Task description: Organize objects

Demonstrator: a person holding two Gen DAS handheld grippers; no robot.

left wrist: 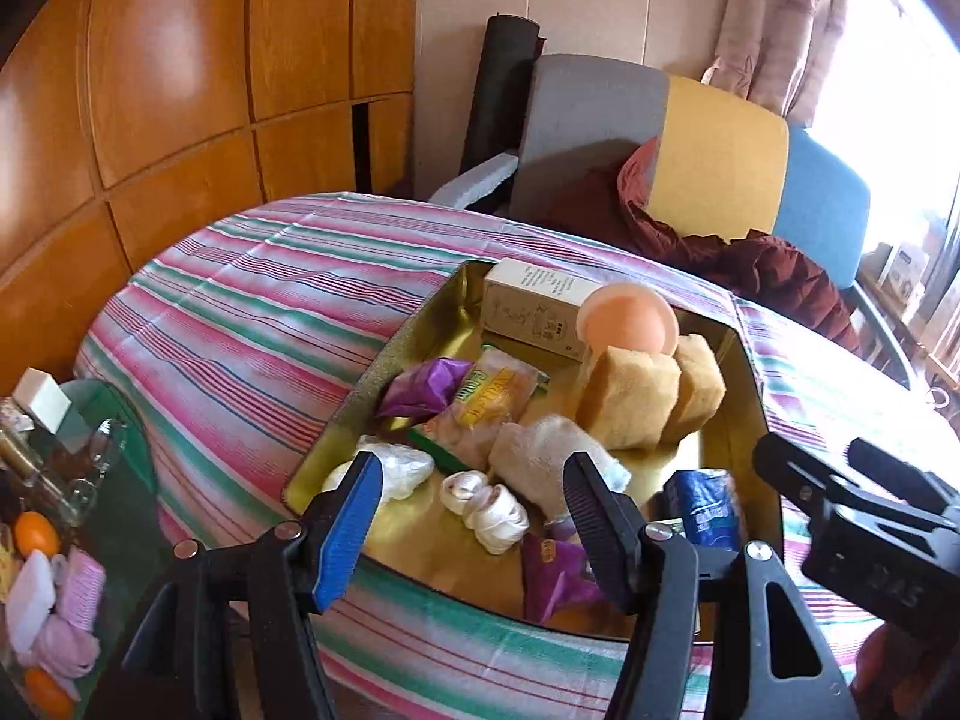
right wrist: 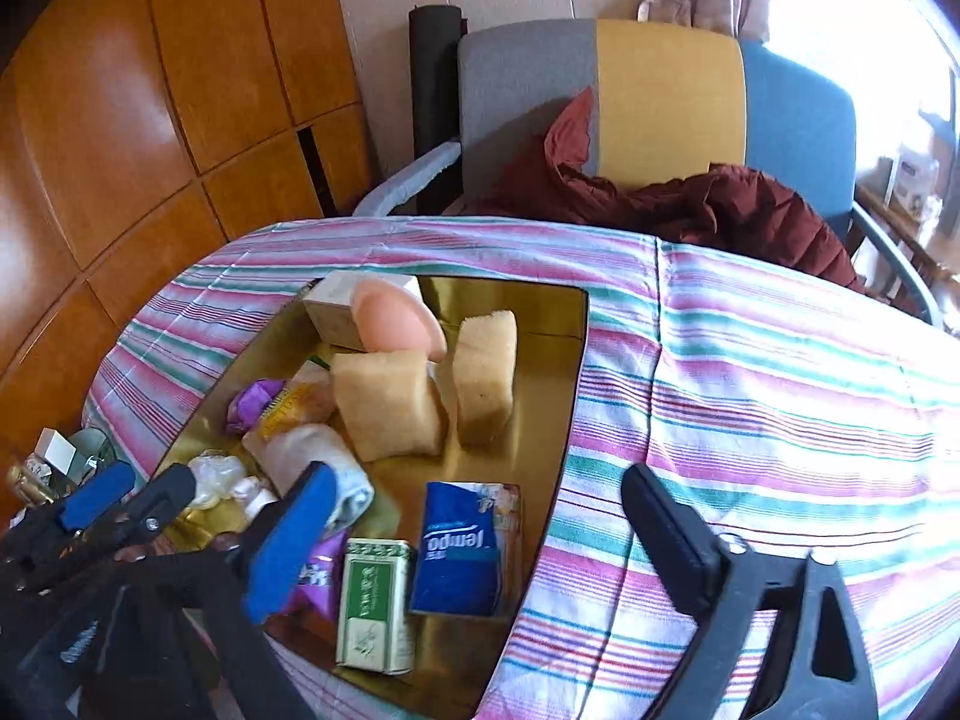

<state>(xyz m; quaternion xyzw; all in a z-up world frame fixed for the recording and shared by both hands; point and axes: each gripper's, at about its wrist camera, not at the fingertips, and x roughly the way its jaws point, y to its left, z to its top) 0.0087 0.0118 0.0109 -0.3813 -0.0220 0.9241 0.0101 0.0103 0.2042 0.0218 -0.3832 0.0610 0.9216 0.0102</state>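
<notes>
Both claws are spread wide with nothing held: the left claw [left wrist: 474, 516] hangs over the gold tray's [left wrist: 384, 354] near edge, above a white thread bundle [left wrist: 486, 507]; the right claw [right wrist: 480, 534] hangs over the Tempo tissue pack [right wrist: 459, 546] inside that tray.

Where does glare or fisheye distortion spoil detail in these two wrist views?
Left wrist view: the window at upper right is blown out, and the wood panels bow strongly. Right wrist view: the same window is overexposed, and the gold tray reflects light but its contents stay readable.
</notes>
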